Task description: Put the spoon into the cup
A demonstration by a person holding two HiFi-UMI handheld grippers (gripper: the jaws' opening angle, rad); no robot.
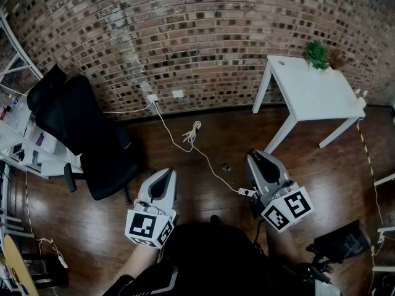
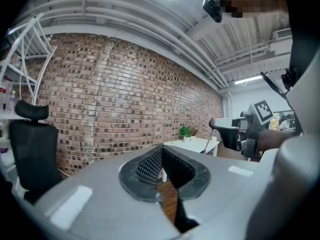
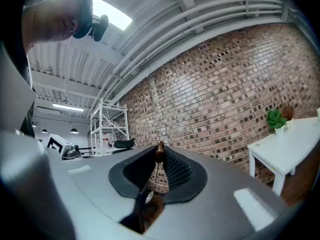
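Observation:
My right gripper (image 3: pixel 160 153) is held level in front of me and is shut on a thin brown stick-like thing, seemingly the spoon (image 3: pixel 159 149); its rounded end pokes out at the jaw tips. In the head view that gripper (image 1: pixel 257 158) hangs over the wooden floor, and the spoon does not show there. My left gripper (image 1: pixel 168 175) is beside it, also over the floor. Its jaws (image 2: pixel 161 150) meet at the tips with nothing between them. No cup can be made out in any view.
A white table (image 1: pixel 308 88) with a small green plant (image 1: pixel 317 54) stands ahead to the right against the brick wall. A black office chair (image 1: pixel 86 134) and a white shelf (image 1: pixel 18 134) are at the left. Cables (image 1: pixel 191 142) trail across the floor.

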